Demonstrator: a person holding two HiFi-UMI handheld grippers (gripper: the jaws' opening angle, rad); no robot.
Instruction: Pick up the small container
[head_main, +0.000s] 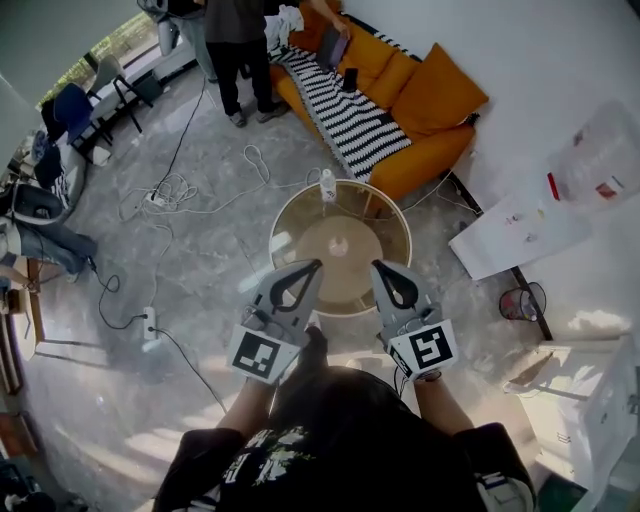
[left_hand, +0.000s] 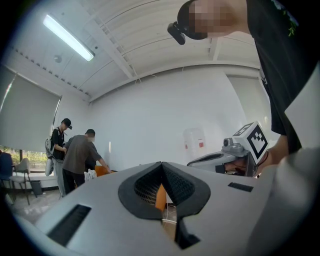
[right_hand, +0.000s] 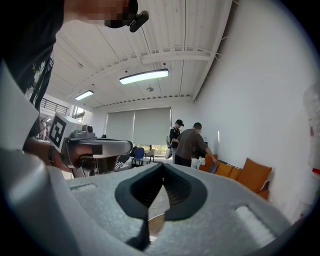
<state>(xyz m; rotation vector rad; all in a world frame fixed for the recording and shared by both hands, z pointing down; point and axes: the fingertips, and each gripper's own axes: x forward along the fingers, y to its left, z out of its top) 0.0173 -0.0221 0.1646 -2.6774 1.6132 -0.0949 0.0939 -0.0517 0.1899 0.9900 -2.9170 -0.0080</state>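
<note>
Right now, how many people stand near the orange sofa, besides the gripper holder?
2. The person in a cap stands beside the person in a grey shirt, who leans toward the sofa. Others may be hidden.

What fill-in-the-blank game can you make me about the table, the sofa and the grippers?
1. The small container stands on a table whose shape is ____.
2. The sofa behind the table is the colour ____.
3. The left hand-held gripper and the right hand-held gripper hold nothing, and both have their jaws ____.

Missing words: round; orange; shut
</note>
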